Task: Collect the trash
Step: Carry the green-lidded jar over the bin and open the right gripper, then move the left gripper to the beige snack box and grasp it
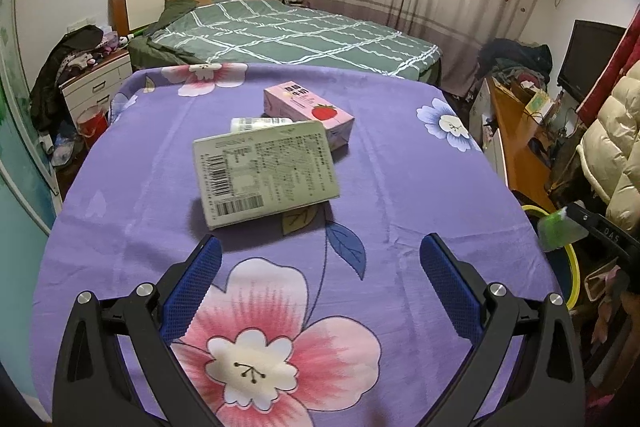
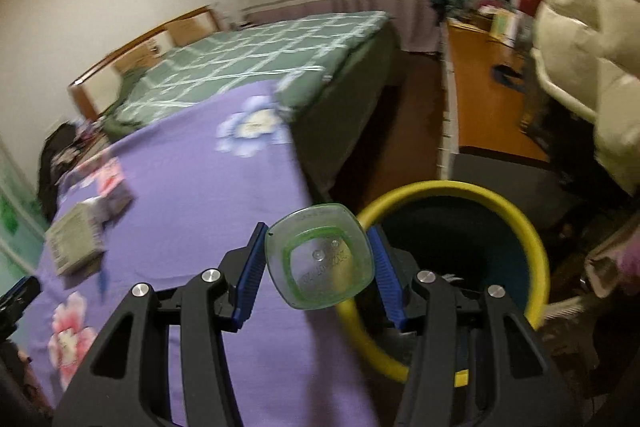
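Observation:
My left gripper [image 1: 320, 247] is open and empty above the purple flowered cloth [image 1: 400, 167], just short of a grey-white carton [image 1: 266, 173] lying flat. Behind the carton lie a white bottle [image 1: 260, 124] and a pink strawberry carton [image 1: 310, 111]. My right gripper [image 2: 318, 259] is shut on a clear green-tinted plastic bottle [image 2: 320, 261], seen bottom-first, held at the table's right edge beside the yellow-rimmed bin [image 2: 532, 227]. The held bottle [image 1: 558, 229] and the bin rim [image 1: 574, 267] also show at the right of the left wrist view. The cartons [image 2: 78, 239] show blurred at the left of the right wrist view.
A green checked bed [image 1: 288, 35] lies beyond the table. A wooden desk [image 1: 520, 143] with clutter and a cream padded coat [image 1: 616, 155] stand to the right. A nightstand [image 1: 96, 87] and a red bucket [image 1: 92, 125] are on the left.

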### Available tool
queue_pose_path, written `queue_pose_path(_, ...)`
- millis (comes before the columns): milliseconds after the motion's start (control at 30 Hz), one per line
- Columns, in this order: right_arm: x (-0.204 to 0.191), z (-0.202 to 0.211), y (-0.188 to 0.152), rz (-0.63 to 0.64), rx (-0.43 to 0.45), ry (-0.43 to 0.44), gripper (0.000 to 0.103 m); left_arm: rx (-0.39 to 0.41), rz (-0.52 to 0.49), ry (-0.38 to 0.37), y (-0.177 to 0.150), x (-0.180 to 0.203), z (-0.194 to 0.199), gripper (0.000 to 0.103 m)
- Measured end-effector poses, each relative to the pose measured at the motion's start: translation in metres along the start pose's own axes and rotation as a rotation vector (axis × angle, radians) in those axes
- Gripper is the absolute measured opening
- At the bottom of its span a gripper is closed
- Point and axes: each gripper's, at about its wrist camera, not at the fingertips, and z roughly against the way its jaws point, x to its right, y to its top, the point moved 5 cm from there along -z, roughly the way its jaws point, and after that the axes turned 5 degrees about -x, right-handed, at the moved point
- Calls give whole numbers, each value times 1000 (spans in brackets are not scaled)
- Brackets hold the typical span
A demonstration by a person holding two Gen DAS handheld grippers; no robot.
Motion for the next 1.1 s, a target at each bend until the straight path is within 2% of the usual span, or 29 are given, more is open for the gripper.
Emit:
queue_pose_path(200, 47, -19, -7, -60, -36, -83, 49, -9, -13, 11, 2, 10, -7, 98)
queue_pose_path(333, 59, -30, -11, -76, -63, -101, 50, -7, -5, 29, 5, 10, -10, 98)
queue_pose_path(567, 45, -32, -8, -48, -40, -84, 52, -5, 26, 80, 8, -12, -16, 98)
queue_pose_path(867, 18, -36, -9, -9, -54, -68, 53, -38, 46, 132, 9, -54, -35, 98)
queue_pose_path(1100, 5, -38, -8, 17, -57, -66, 53, -83, 40, 110, 10, -67, -58, 98)
